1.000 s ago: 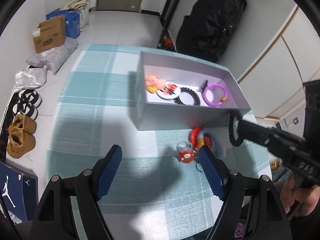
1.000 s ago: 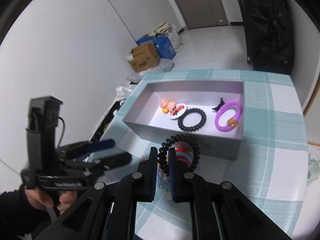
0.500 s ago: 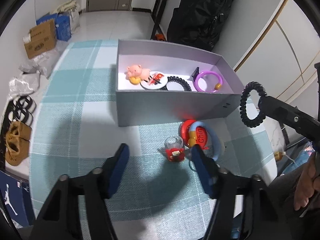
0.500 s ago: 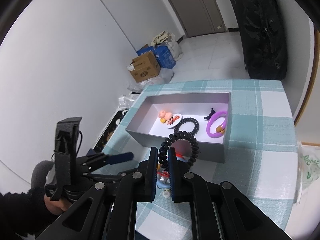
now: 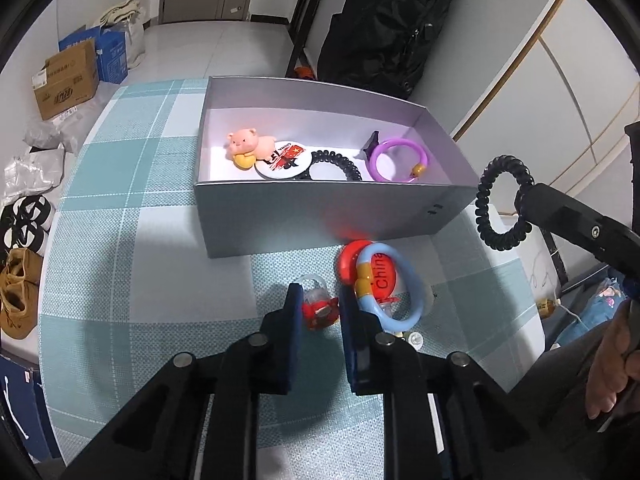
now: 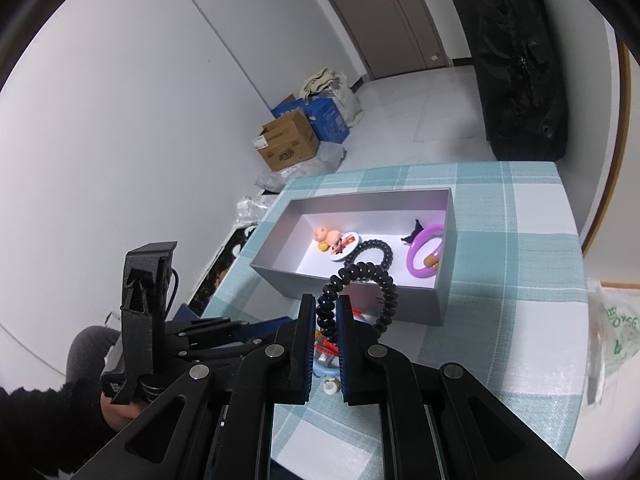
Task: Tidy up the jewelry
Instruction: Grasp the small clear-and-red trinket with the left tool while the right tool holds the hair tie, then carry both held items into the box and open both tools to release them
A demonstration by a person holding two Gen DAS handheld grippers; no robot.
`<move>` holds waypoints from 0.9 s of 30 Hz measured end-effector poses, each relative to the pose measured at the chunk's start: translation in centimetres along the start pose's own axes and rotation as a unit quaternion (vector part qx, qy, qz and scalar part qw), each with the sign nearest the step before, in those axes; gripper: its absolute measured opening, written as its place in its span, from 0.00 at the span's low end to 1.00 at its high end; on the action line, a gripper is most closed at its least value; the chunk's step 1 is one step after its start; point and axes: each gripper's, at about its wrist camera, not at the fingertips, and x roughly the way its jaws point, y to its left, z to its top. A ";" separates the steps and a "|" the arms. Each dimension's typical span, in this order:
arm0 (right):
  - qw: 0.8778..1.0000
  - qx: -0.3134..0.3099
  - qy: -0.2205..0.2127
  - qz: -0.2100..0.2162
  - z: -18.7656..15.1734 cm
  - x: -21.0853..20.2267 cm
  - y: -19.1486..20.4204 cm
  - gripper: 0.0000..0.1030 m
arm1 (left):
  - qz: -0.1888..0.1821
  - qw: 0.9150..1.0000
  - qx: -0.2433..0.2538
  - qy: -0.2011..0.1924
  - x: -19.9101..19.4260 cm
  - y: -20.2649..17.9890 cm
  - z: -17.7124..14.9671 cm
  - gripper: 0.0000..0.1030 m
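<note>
A grey open box (image 5: 320,216) (image 6: 352,284) on the checked tablecloth holds a pink pig charm (image 5: 248,145), a round badge (image 5: 282,158), a black coil hair tie (image 5: 336,162) and a purple ring (image 5: 398,160). My right gripper (image 6: 325,322) is shut on a second black coil hair tie (image 6: 362,280) (image 5: 502,204), held in the air right of the box's near right corner. My left gripper (image 5: 318,308) has closed around a small red charm (image 5: 318,310) on the cloth. Beside it lie a blue ring (image 5: 394,284) and a red disc (image 5: 354,258).
The table edge runs close at the right (image 6: 576,280). A plastic bag (image 6: 612,328) hangs there. On the floor stand cardboard boxes (image 5: 66,78), shoes (image 5: 20,280) and a black bag (image 5: 384,28) behind the table.
My left gripper has moved down to the red charm and closed its wide-open jaws around it. My right gripper has lifted the black hair tie higher and away from the box.
</note>
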 end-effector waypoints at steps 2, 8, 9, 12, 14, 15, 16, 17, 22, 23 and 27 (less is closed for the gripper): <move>1.000 0.002 -0.001 0.000 0.0 0.0 0.0 0.09 | -0.001 1.000 -0.002 -0.002 -0.2 0.0 0.1 0.13; 1.000 0.003 -0.005 0.002 0.2 -0.1 0.0 0.09 | -0.006 1.000 0.000 -0.014 -1.3 -0.3 0.2 0.13; 1.000 0.002 -0.006 0.003 0.2 -0.1 0.1 0.09 | -0.007 1.000 0.002 -0.018 -1.6 -0.4 0.1 0.13; 1.000 0.003 -0.007 0.006 0.4 -0.1 0.2 0.09 | -0.009 0.999 0.012 -0.031 -2.4 -0.9 0.2 0.13; 1.000 0.004 -0.008 0.008 0.5 -0.2 0.2 0.09 | -0.013 0.999 0.018 -0.043 -3.1 -1.4 0.4 0.13; 1.000 0.004 -0.009 0.008 0.6 -0.2 0.2 0.09 | -0.014 0.999 0.020 -0.048 -3.3 -1.5 0.5 0.13; 1.000 0.005 -0.010 0.009 0.6 -0.2 0.2 0.09 | -0.014 0.998 0.022 -0.052 -3.6 -1.5 0.7 0.13; 1.000 0.005 -0.010 0.009 0.7 -0.2 0.2 0.09 | -0.013 0.998 0.024 -0.059 -3.9 -1.8 0.9 0.13; 1.000 0.010 -0.013 0.009 0.8 -0.3 0.0 0.09 | -0.011 0.997 0.018 -0.072 -4.5 -1.8 1.4 0.13; 1.000 0.010 -0.014 0.009 0.9 -0.2 0.0 0.09 | -0.013 0.997 0.015 -0.074 -4.5 -1.8 1.5 0.13; 1.000 0.012 -0.018 0.010 1.2 -0.3 0.0 0.09 | -0.010 0.996 0.008 -0.083 -4.9 -1.5 2.2 0.13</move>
